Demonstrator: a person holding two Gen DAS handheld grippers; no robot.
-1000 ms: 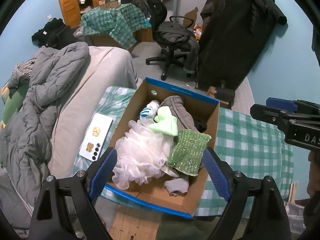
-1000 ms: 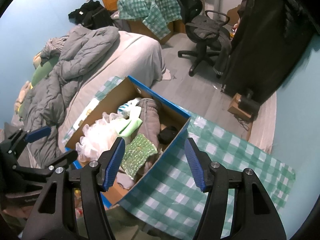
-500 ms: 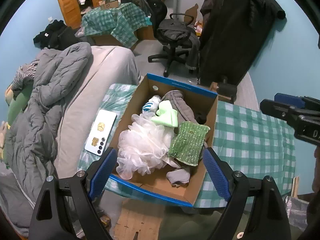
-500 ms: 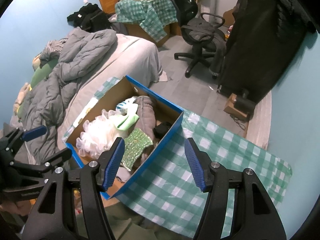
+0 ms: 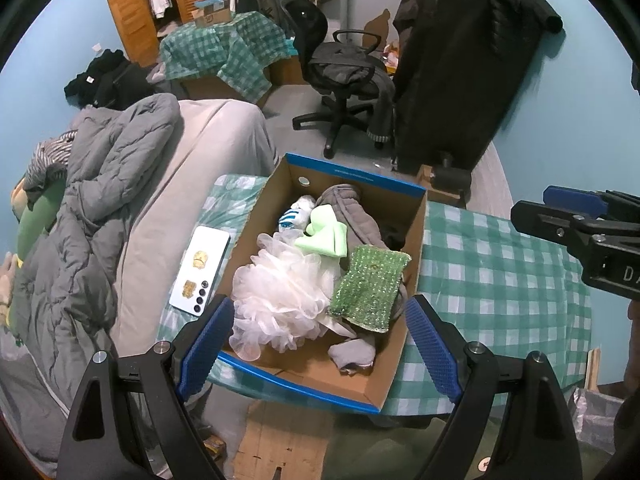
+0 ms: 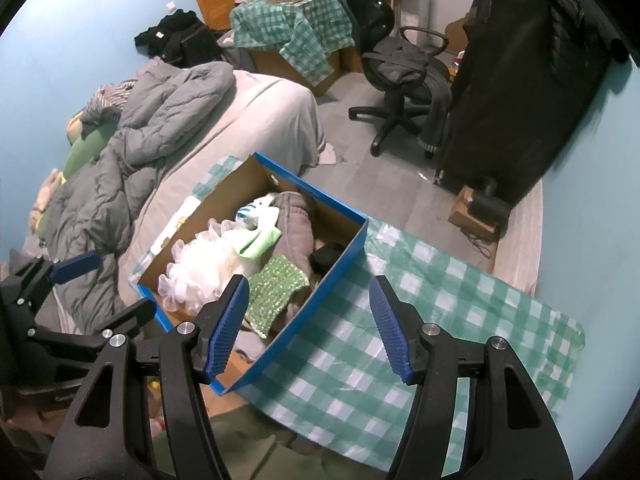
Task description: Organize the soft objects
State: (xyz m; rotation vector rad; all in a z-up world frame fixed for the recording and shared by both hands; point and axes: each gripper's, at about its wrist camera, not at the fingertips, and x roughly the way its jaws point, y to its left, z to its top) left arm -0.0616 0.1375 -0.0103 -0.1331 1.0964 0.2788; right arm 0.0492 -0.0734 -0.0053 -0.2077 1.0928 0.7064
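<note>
A blue-rimmed cardboard box (image 5: 416, 240) (image 6: 340, 276) stands on a green checked cloth (image 5: 492, 276) (image 6: 420, 312). In it lie a white mesh pouf (image 5: 280, 288) (image 6: 204, 264), a green sparkly sponge cloth (image 5: 368, 284) (image 6: 276, 288), a pale green cloth (image 5: 324, 232) (image 6: 256, 240), a grey garment (image 5: 356, 212) (image 6: 292, 216) and a small grey piece (image 5: 352, 354). My left gripper (image 5: 316, 348) is open and empty, above the box's near end. My right gripper (image 6: 308, 324) is open and empty, above the box's right wall.
A white phone (image 5: 200, 272) lies on the cloth left of the box. A bed with a grey duvet (image 5: 100, 184) is at left. An office chair (image 5: 344, 76), a dark hanging coat (image 5: 460, 64) and a covered table (image 5: 224, 48) stand beyond.
Both grippers have drawn back and up from the box, which now looks smaller and farther. Both stay open and empty. The box contents have not moved.
</note>
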